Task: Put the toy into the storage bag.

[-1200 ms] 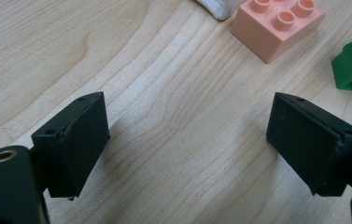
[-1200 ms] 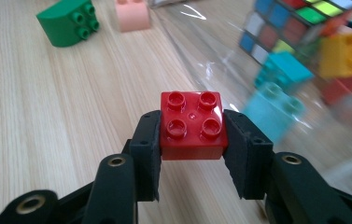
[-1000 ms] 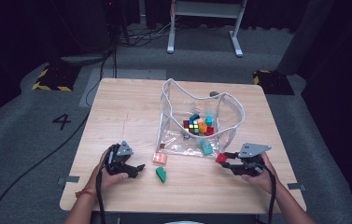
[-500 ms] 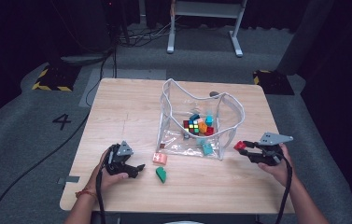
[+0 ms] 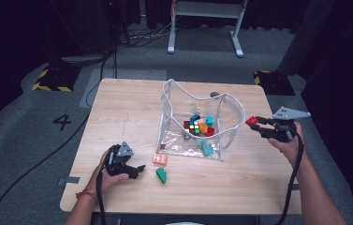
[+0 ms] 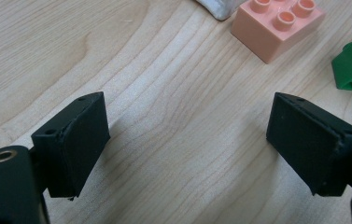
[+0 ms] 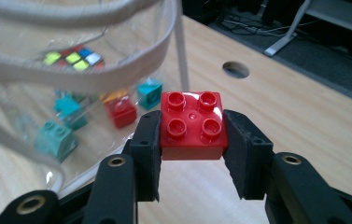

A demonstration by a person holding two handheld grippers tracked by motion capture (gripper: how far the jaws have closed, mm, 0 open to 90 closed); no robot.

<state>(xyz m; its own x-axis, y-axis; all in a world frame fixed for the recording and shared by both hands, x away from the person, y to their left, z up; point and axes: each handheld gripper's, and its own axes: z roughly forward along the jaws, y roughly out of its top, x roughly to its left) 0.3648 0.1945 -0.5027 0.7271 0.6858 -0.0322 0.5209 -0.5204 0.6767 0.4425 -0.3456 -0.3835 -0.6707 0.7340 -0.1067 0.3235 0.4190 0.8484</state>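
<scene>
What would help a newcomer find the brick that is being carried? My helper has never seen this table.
Start at the clear bag in the middle of the wooden table. Just beyond its right wall, the right gripper holds a red brick above the tabletop. It is the one brick clamped between fingers, studs up.

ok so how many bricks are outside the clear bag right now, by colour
red brick: 1, gripped in the right claw
pink brick: 1, on the table
green brick: 1, on the table
total: 3
</scene>
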